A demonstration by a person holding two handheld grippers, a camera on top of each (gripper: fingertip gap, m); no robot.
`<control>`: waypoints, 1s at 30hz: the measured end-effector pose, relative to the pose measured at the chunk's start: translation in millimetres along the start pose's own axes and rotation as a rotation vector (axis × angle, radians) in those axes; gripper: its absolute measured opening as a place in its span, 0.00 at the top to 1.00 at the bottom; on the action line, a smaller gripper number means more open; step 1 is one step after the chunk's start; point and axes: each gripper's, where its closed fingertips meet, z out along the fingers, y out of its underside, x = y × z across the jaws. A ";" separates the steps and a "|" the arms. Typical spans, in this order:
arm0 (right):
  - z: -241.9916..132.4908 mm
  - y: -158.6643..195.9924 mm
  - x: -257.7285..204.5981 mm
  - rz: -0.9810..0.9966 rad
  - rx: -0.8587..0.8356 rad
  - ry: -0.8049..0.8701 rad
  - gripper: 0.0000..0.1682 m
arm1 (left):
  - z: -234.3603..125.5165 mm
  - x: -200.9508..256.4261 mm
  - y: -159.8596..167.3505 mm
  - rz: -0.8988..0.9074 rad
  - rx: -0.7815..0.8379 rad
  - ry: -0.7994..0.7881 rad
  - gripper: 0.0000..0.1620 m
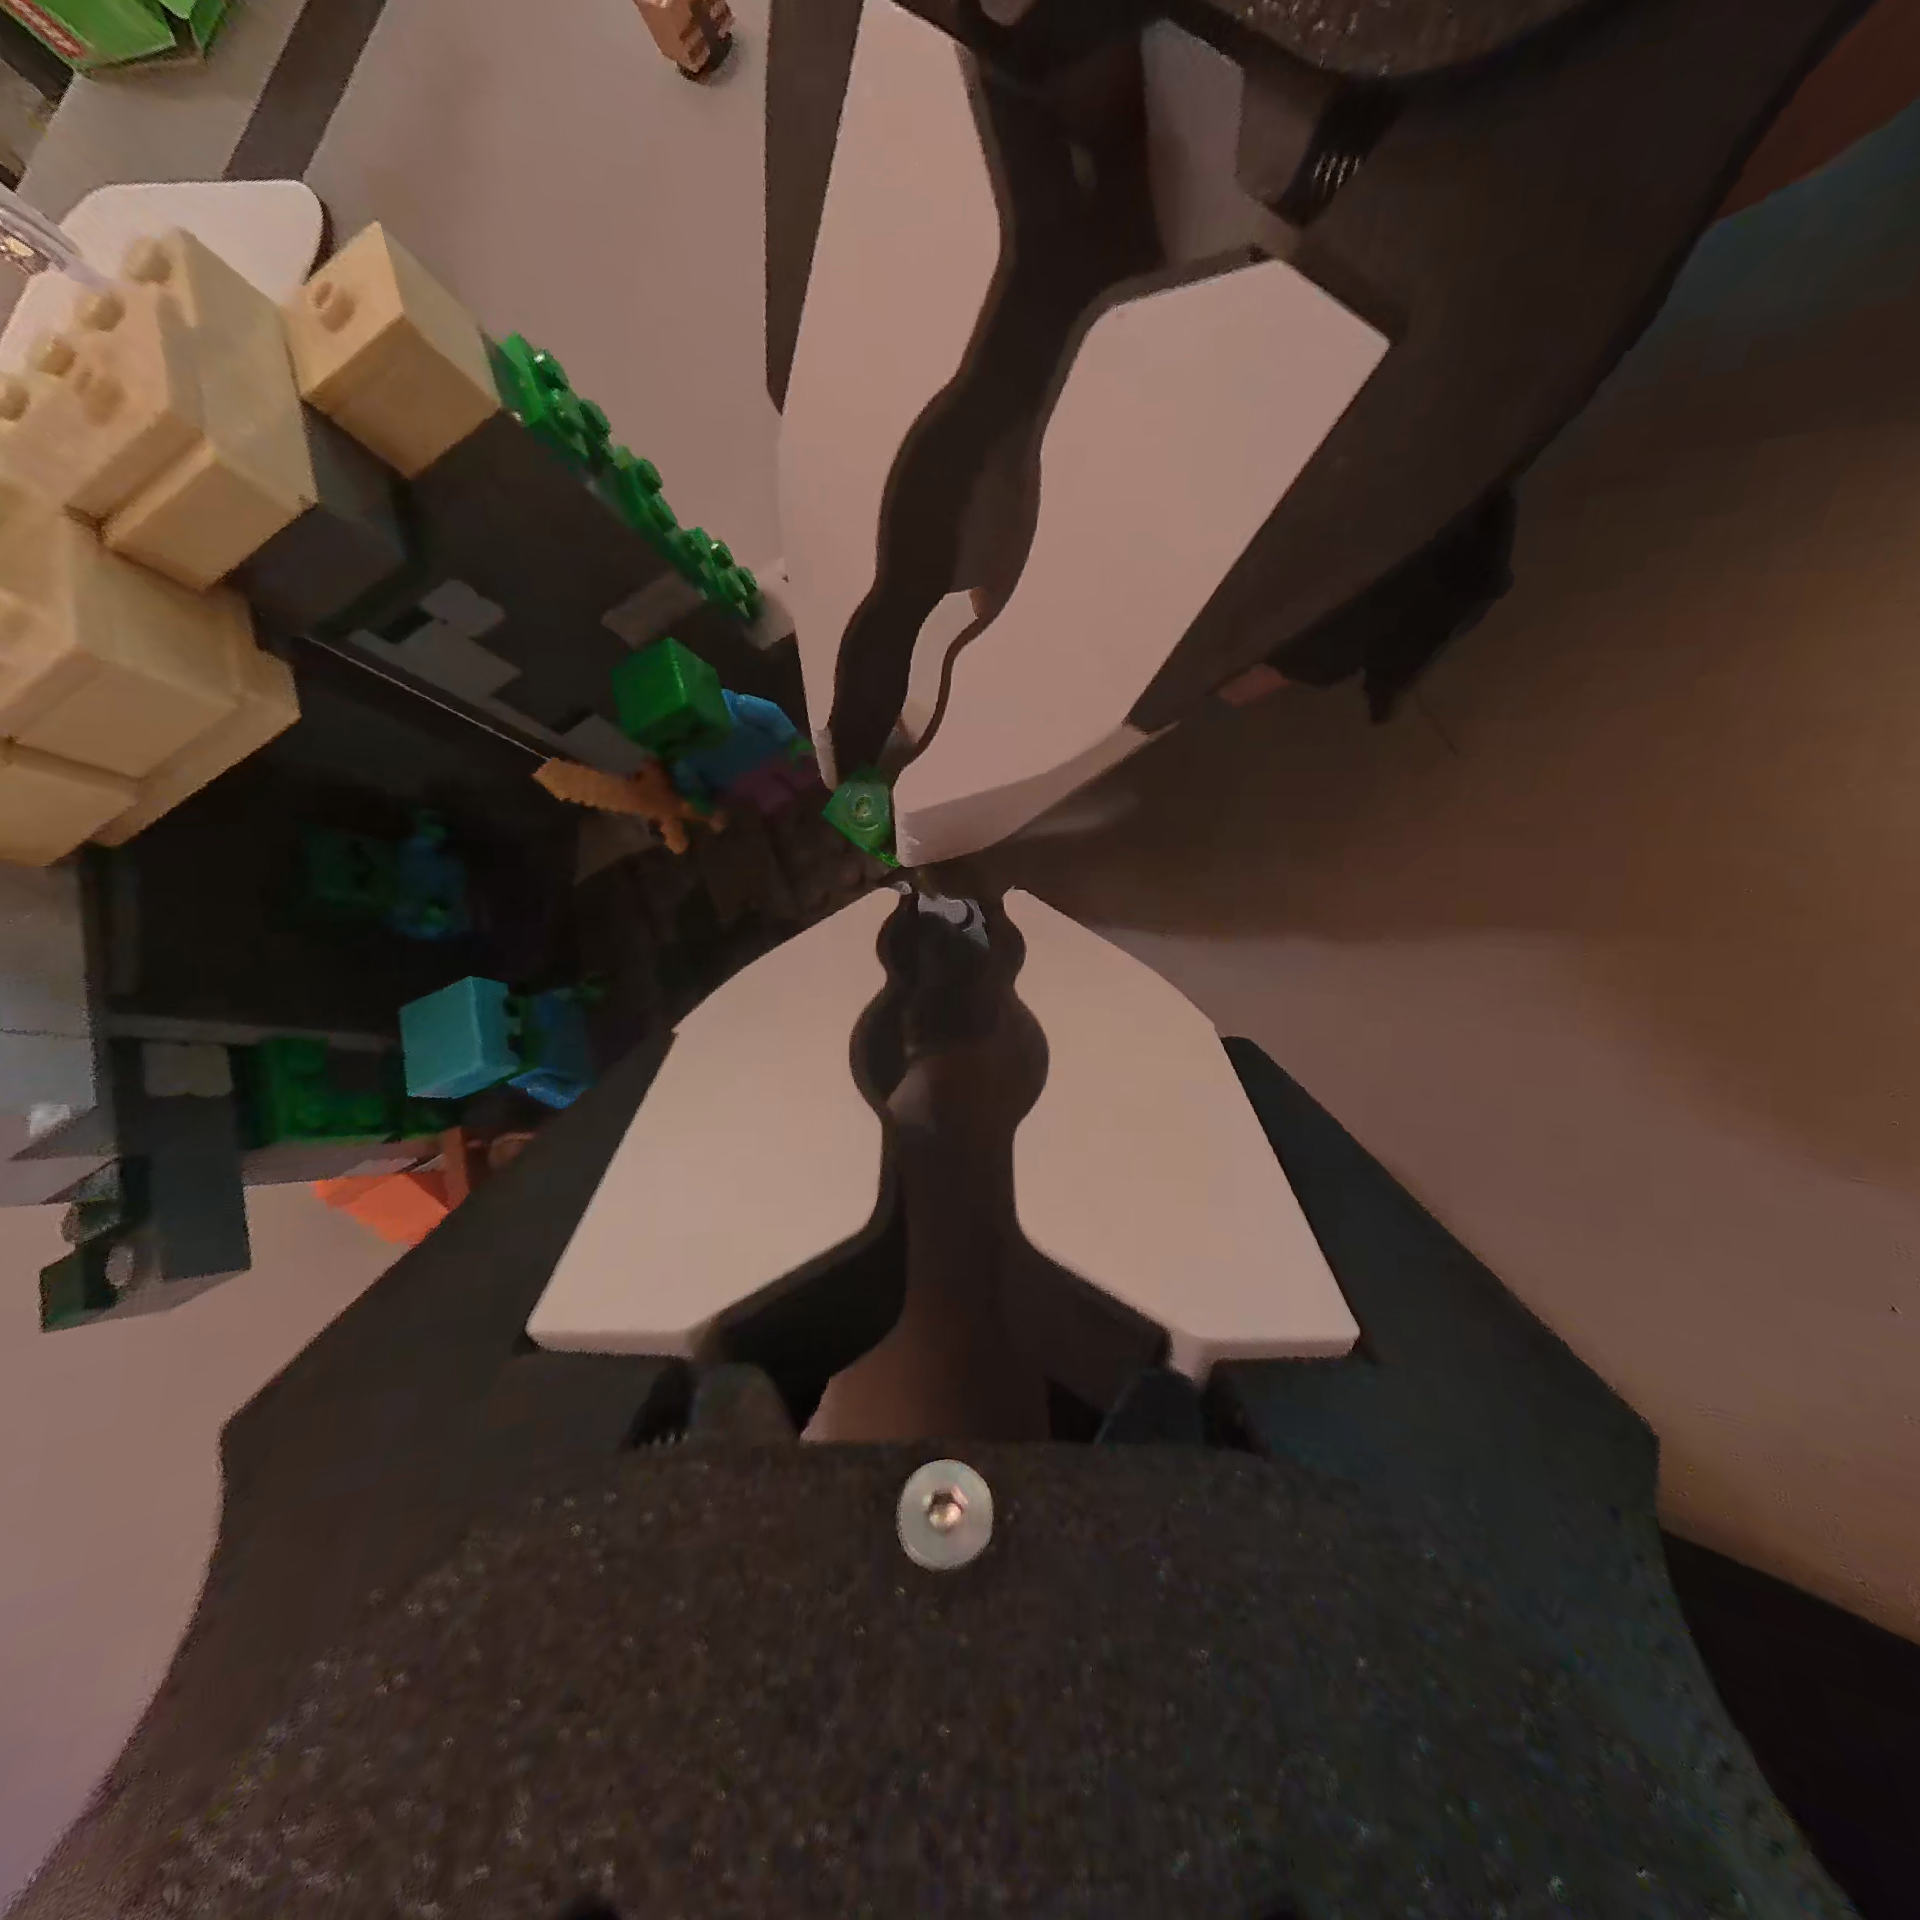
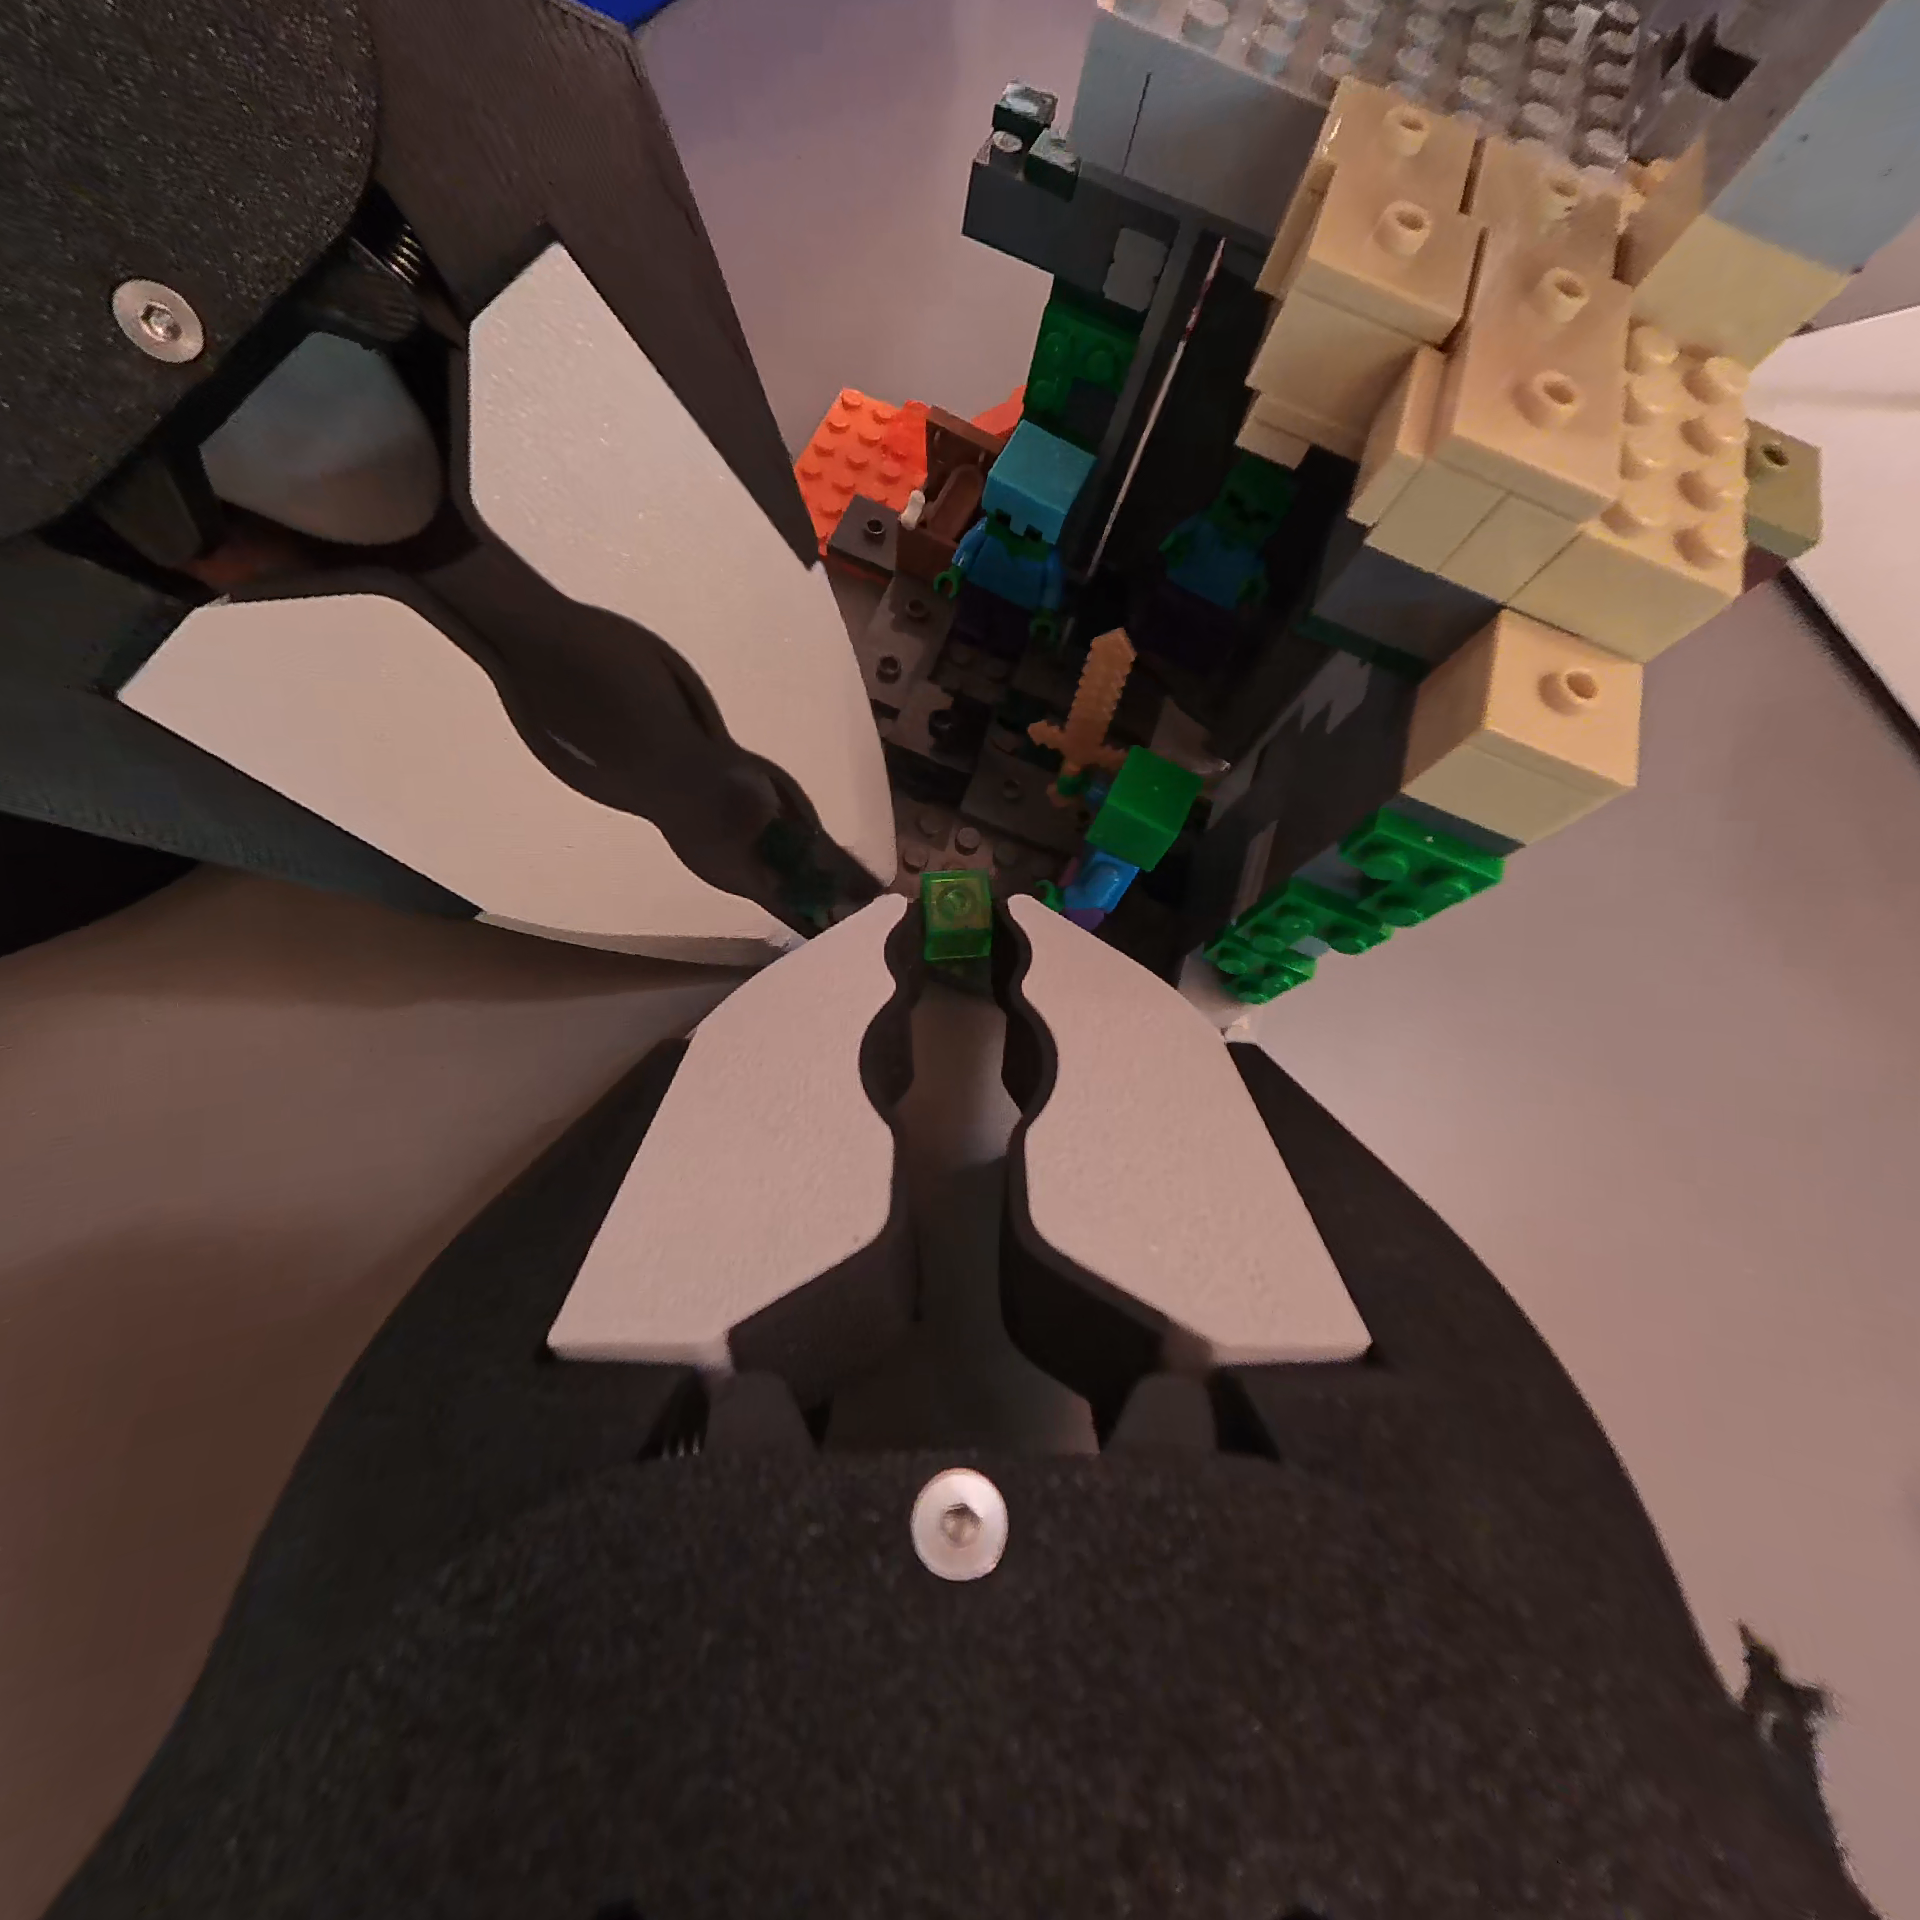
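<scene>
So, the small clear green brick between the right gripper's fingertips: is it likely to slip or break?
The clear green brick looks like hard, glossy plastic, so probably stiff and unlikely to break. The right gripper pinches it only at the fingertips, so it may slip or twist. Being tiny, it is likely very light.

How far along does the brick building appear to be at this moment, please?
Done: the brick model stands with tan walls and three figures inside. In hand: the right gripper is shut on a small clear green brick at the edge of the dark studded floor; the left gripper sits tip to tip beside it. Left: that brick does not look seated yet.
</scene>
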 end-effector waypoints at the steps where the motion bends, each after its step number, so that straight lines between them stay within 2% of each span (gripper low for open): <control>1: -0.3 0.1 0.0 0.011 0.002 -0.005 0.93 | 0.3 0.3 -0.3 -0.007 0.005 0.006 0.92; 8: -1.1 -1.0 -1.2 0.072 0.016 -0.041 0.93 | 0.4 0.7 -0.1 -0.027 0.009 -0.002 0.92; 18: -1.2 -0.7 -1.8 0.060 0.017 -0.023 0.93 | 0.7 3.3 -0.2 -0.038 0.010 0.000 0.95; 22: -22.9 -31.0 7.1 0.120 0.172 -0.005 0.93 | 0.4 0.9 2.4 -0.050 -0.001 -0.011 0.96; 24: -26.9 -30.8 10.1 0.062 0.166 0.043 0.93 | 0.2 0.7 2.5 -0.040 0.006 -0.017 0.96; 30: -36.7 -24.5 -7.1 0.074 0.211 -0.077 0.93 | -8.9 -4.4 -6.7 -0.032 0.104 -0.050 0.91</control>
